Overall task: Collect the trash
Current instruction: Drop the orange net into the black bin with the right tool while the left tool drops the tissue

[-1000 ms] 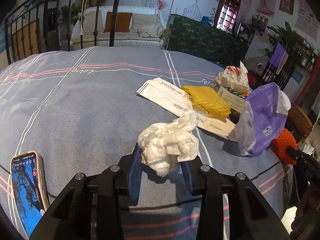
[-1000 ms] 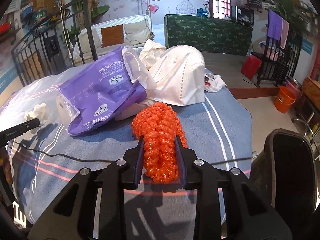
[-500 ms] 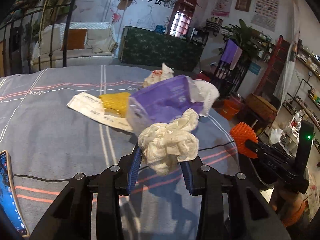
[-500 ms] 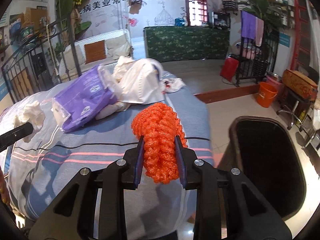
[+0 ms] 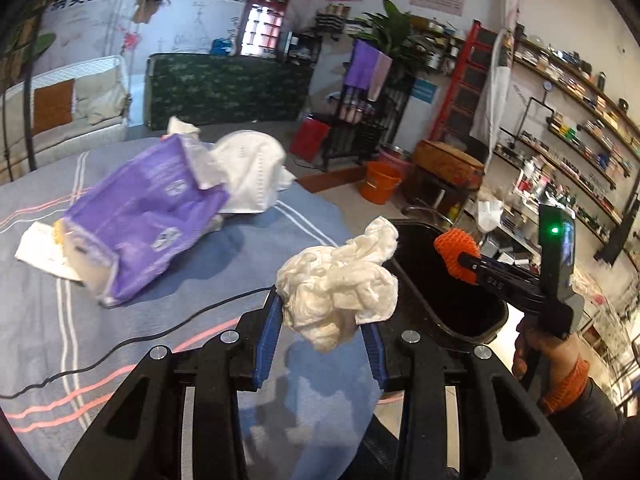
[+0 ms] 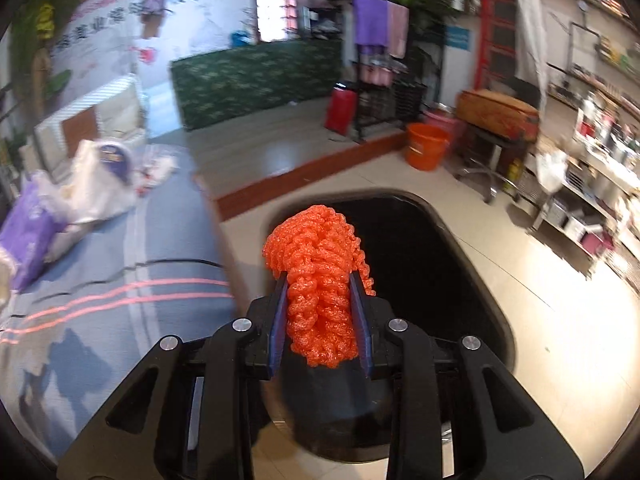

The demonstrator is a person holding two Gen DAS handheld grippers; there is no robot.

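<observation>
My left gripper [image 5: 322, 312] is shut on a crumpled white tissue wad [image 5: 338, 284], held above the right edge of the grey-blue striped bed [image 5: 160, 320]. My right gripper [image 6: 320, 300] is shut on an orange foam fruit net [image 6: 318, 280], which hangs over the open mouth of a black trash bin [image 6: 436, 272]. In the left wrist view that orange foam net [image 5: 456, 246] and the right gripper [image 5: 466, 260] are over the black bin [image 5: 464, 300], with a person's hand [image 5: 536, 352] on the handle.
On the bed lie a purple tissue pack [image 5: 148, 216], a white face mask [image 5: 252, 168], and a paper sheet [image 5: 40, 246] with yellow netting under the pack. A black cable [image 5: 120, 344] crosses the bedspread. An orange bucket [image 6: 426, 146] and a shelf rack stand on the tiled floor.
Both grippers have swung right, away from the bed's middle toward the black bin. The orange net now hangs over the bin opening; the tissue wad has reached the bed's right edge.
</observation>
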